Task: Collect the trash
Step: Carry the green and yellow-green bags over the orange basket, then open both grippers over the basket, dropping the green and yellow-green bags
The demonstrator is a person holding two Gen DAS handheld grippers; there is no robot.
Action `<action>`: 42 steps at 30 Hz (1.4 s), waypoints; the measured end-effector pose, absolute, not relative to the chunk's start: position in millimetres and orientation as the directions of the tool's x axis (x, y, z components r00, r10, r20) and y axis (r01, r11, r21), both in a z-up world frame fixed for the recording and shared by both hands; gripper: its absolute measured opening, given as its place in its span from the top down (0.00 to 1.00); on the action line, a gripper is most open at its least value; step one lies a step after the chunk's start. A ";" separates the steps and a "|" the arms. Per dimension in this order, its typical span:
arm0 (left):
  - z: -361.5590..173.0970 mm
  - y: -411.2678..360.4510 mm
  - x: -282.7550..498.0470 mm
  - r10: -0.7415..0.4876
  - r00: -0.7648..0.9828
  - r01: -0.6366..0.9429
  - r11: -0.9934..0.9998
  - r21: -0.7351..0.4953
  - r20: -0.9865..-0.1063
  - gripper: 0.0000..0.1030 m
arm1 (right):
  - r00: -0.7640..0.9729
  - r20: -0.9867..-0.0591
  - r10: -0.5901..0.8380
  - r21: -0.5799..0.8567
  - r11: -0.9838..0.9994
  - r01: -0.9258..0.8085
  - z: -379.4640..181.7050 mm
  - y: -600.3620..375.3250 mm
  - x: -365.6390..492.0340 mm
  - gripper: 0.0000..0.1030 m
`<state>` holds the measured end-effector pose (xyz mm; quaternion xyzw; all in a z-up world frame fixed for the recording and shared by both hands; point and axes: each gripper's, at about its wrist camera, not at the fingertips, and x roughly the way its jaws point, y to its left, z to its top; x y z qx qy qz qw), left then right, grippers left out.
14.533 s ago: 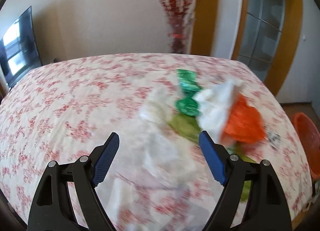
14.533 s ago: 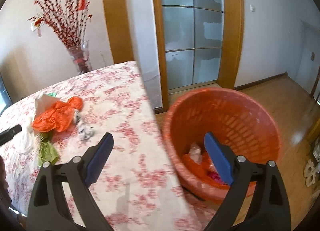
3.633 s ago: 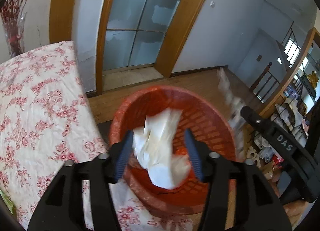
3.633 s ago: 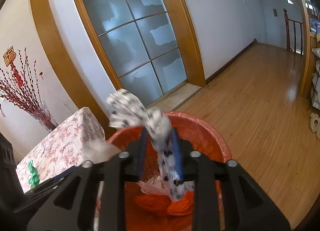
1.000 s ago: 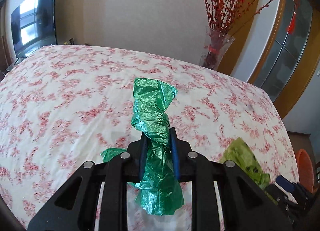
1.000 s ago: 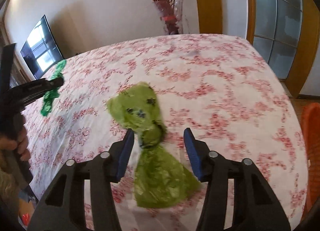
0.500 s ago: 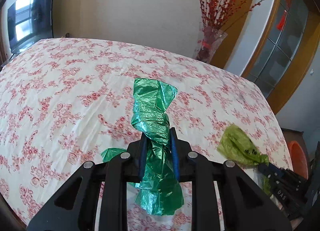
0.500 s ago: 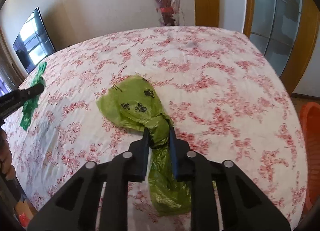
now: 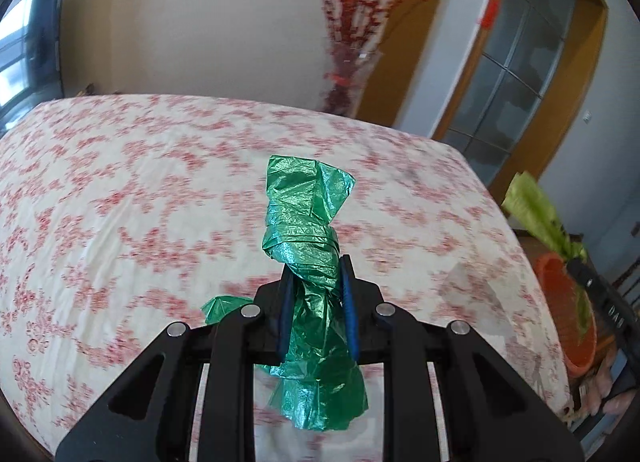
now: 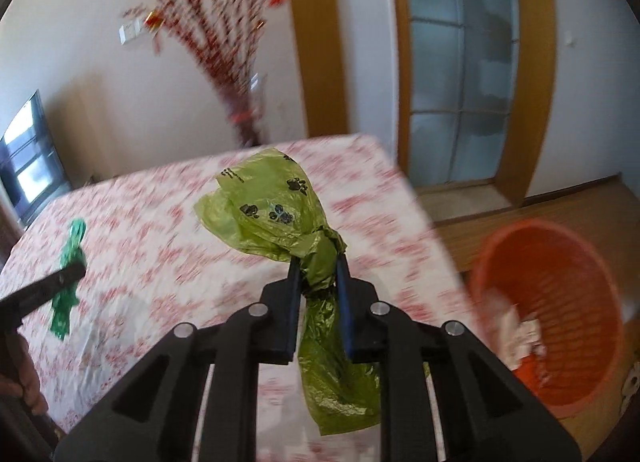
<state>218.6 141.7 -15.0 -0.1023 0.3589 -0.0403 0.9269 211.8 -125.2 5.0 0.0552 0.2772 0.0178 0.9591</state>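
My left gripper point(image 9: 315, 268) is shut on a crumpled dark green plastic bag point(image 9: 304, 217) and holds it above the floral tablecloth point(image 9: 120, 197). My right gripper point(image 10: 318, 260) is shut on a knotted light green bag with paw prints point(image 10: 272, 205), lifted off the table near its right edge. The orange trash basket point(image 10: 560, 262) stands on the floor at the right and holds white and orange trash. The dark green bag also shows in the right wrist view point(image 10: 70, 262). The light green bag also shows in the left wrist view point(image 9: 536, 213), over the basket point(image 9: 560, 302).
A glass vase of red branches point(image 9: 348, 73) stands at the table's far edge. A glass door with a wooden frame point(image 10: 460, 61) is behind the basket. A television point(image 10: 28, 153) is at the far left. Wooden floor point(image 10: 580, 201) surrounds the basket.
My right gripper has lifted the light green bag off the table and swung right toward the basket. My left gripper has turned right with the dark green bag still held.
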 end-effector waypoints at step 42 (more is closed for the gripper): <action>-7.0 -190.2 224.1 -0.555 0.518 0.512 0.811 -0.284 -0.651 0.80 | 0.831 -0.499 -0.245 0.232 0.886 0.401 -18.7 -365.4 137.6 0.83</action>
